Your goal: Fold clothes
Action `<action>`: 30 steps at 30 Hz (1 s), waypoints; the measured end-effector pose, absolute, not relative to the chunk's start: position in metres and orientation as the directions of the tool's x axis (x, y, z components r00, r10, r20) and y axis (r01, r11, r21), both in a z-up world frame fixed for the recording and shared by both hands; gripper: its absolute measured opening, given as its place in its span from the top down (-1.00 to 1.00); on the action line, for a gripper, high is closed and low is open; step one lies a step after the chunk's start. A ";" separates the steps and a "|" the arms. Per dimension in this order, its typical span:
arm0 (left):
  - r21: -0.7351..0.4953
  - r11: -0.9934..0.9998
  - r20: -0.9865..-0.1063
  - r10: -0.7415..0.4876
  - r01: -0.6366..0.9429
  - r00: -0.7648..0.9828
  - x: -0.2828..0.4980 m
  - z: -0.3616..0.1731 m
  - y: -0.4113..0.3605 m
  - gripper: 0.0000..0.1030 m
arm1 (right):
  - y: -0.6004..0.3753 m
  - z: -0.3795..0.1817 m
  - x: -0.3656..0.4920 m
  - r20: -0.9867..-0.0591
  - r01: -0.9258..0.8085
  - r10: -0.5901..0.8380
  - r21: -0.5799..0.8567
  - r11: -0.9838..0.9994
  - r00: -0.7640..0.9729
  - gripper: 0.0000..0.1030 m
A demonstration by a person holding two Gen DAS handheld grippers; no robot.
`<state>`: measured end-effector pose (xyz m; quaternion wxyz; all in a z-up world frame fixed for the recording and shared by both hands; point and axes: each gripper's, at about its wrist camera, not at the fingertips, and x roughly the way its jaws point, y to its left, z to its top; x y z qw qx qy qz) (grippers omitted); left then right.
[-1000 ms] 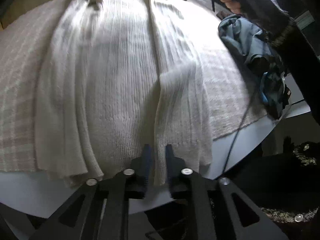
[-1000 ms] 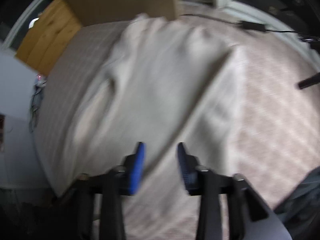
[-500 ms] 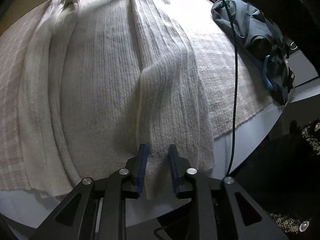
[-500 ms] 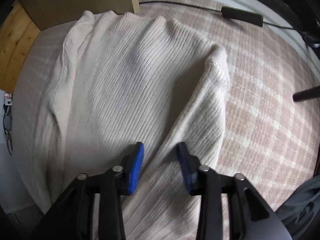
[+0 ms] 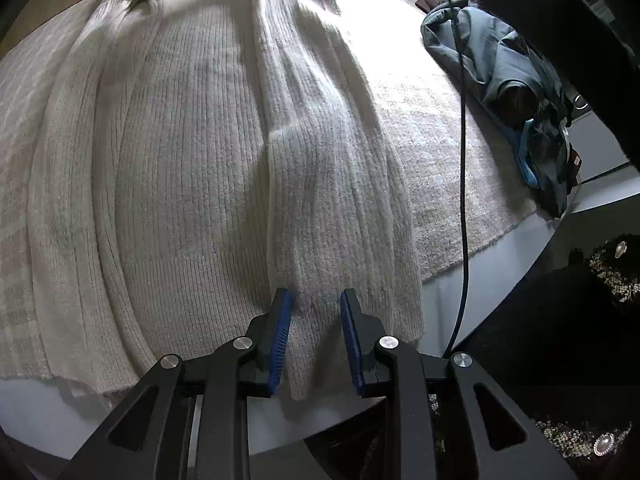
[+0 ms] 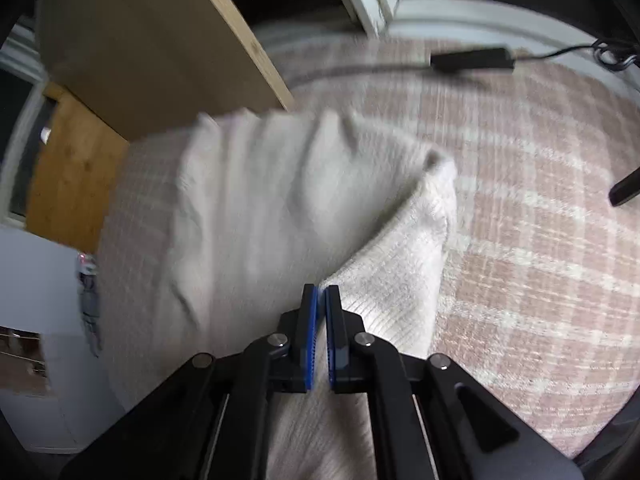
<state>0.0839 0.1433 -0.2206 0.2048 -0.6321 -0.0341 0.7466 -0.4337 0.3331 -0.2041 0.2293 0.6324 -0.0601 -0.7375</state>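
Cream knit: ribbed sweater (image 5: 208, 184) spread flat on the plaid blanket (image 5: 432, 152).
Left gripper (image 5: 316, 300): jaws apart, hem between.
Right gripper (image 6: 321, 292): clamped on sweater fold.
Blue clothes (image 5: 520, 92): heaped beside sweater.

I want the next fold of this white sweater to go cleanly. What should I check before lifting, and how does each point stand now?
1. Right hand-held gripper shut on the sweater: ok; its jaws have just closed on a fold of knit.
2. Left hand-held gripper pinching the hem: not ok; the knit lies between its jaws, which stand apart.
3. Sweater flat on the blanket: ok, apart from a few ridges.
4. Black cable clear of the sweater: ok.
5. Blue clothes clear of the sweater: ok.
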 end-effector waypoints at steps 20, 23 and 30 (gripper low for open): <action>-0.283 -0.921 -0.936 0.326 -0.269 -0.134 0.087 -0.220 0.154 0.36 | 0.291 -0.229 -0.378 -0.991 0.457 -0.132 0.114 -0.882 -0.008 0.32; -0.289 -0.921 -0.934 0.332 -0.263 -0.136 0.089 -0.222 0.153 0.36 | 0.299 -0.231 -0.376 -0.990 0.475 -0.142 0.118 -0.872 -0.016 0.79; -0.284 -0.921 -0.936 0.327 -0.268 -0.131 0.091 -0.225 0.159 0.36 | 0.337 -0.220 -0.389 -0.923 0.323 -0.381 0.346 -0.881 -0.050 0.88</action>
